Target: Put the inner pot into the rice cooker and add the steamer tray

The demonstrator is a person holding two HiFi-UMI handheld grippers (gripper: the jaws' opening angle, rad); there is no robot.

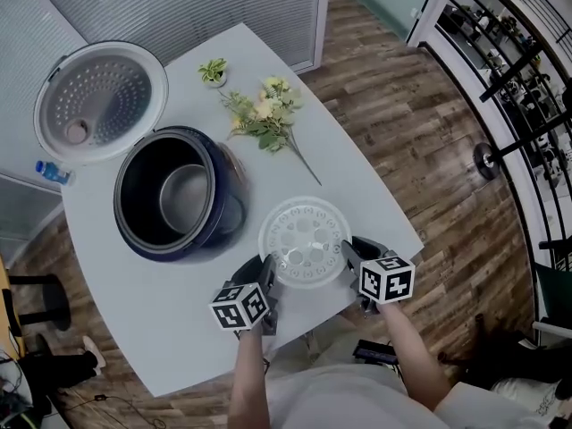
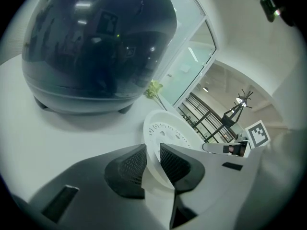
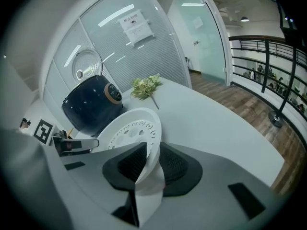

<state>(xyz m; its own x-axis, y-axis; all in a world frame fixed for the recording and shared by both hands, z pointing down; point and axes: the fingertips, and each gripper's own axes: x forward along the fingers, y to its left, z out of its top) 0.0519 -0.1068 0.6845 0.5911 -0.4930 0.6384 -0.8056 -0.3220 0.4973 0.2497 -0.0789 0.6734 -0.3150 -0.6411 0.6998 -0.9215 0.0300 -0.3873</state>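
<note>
steamer tray (image 1: 306, 239): white plastic, round and shallow, with a floor pierced by rings of small holes and slots and a thin raised rim. it looks to rest on the pale matte table (image 1: 384, 213) at the near edge, just right of the cooker.

left gripper (image 1: 266, 273) is clamped on the tray's near-left rim, right gripper (image 1: 351, 256) on its near-right rim. in both gripper views the rim sits pinched between dark ribbed pads.

rice cooker (image 1: 147, 239): glossy dark-blue rounded shell, mouth open. inner pot (image 1: 183, 199): dull grey metal, seated inside, so the first half reads as done.

left to do: lift the tray, carry it over, seat it in the pot.

lid (image 1: 100, 101) is open behind, its silver plate dimpled. farther off is a flower sprig (image 1: 264, 114).
</note>
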